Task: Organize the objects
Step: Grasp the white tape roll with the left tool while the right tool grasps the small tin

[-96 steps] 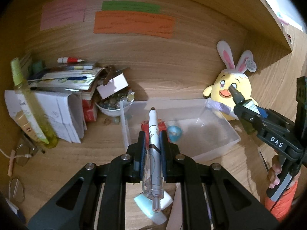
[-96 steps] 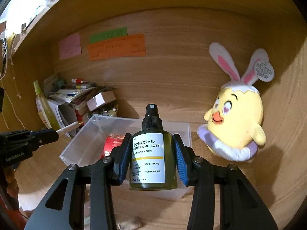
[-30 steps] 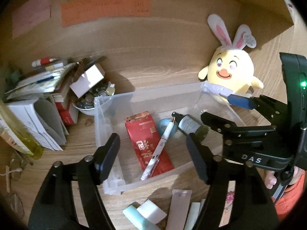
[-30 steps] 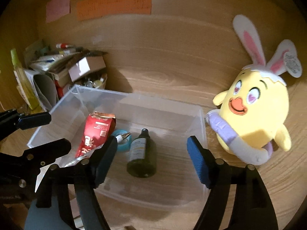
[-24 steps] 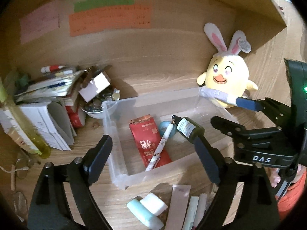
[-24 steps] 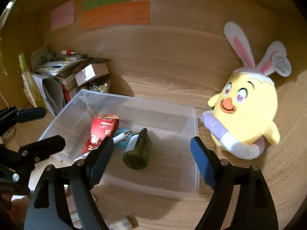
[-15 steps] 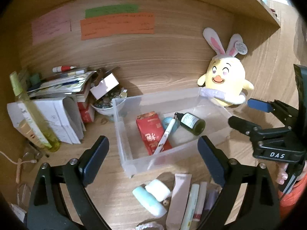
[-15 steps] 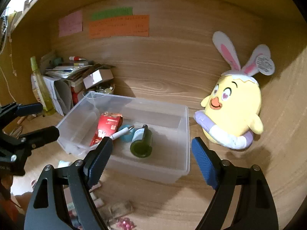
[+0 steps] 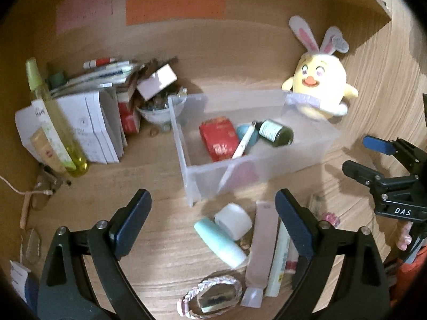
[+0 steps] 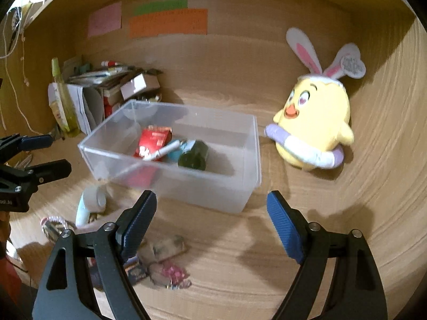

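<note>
A wood-grain desk [image 9: 160, 240] sits in an alcove with a wooden back wall, where pink, green and orange paper notes [image 9: 174, 8] are stuck; their writing is too small to read. The clear plastic bin [image 9: 307, 146] stands mid-desk, and in it lie a red packet [image 9: 217, 141], a white pen [image 9: 242, 144] propped over a blue round thing, and a dark green bottle [image 9: 277, 134] on its side. A yellow chick plush with rabbit ears [image 9: 319, 90] sits just right of the bin's far corner. At far left are stacked papers and boxes [image 9: 88, 122], a small bowl of bits [image 9: 160, 109] and a tall yellow-green bottle [image 9: 57, 130]. Near the bin's front lie a white tape roll [image 9: 233, 221], a pale blue tube [image 9: 220, 242], a pink tube [image 9: 260, 248], a braided hair tie [image 9: 210, 296] and crinkled wrappers [image 10: 170, 274]. The left gripper [image 9: 213, 218] has jaws that have just been opening, wide and empty, over these loose things. The right gripper [image 10: 210, 218], likewise just widened and empty, hangs above bare desk in front of the bin; "DAS" shows on its body in the left view. Open desk lies right of the bin.
</note>
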Tool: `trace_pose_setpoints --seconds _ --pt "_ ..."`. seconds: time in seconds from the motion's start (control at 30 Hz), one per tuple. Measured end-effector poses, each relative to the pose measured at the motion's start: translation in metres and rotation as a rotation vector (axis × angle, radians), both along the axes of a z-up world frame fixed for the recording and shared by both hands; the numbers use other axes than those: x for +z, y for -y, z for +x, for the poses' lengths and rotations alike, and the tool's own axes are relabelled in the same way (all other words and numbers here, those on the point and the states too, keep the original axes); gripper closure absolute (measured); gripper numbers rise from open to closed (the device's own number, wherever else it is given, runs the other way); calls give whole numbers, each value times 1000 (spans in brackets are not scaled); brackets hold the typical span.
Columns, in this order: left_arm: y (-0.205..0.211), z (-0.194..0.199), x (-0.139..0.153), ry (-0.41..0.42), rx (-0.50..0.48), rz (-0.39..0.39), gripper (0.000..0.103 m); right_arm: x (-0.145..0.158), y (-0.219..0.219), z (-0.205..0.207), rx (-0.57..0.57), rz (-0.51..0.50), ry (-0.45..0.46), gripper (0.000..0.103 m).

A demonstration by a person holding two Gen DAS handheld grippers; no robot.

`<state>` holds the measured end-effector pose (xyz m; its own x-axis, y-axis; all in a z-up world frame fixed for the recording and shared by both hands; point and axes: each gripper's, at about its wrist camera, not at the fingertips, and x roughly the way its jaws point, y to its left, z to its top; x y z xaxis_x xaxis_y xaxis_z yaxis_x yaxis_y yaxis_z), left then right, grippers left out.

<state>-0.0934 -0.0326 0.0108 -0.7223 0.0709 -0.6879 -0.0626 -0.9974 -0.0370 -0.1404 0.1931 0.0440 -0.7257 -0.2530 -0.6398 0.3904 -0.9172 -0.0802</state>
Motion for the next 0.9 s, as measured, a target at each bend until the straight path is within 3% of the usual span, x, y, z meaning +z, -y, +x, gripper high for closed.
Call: trace_pose_setpoints --seconds 0.6,0.73,0.9 --pt "-2 -17 -53 128 -53 -16 9 -62 0 3 94 73 202 20" --pt "-4 -22 -56 135 -70 -8 21 -67 4 3 120 80 215 20" --pt "-7 -26 -57 136 -86 3 28 -73 8 -2 137 88 226 21"
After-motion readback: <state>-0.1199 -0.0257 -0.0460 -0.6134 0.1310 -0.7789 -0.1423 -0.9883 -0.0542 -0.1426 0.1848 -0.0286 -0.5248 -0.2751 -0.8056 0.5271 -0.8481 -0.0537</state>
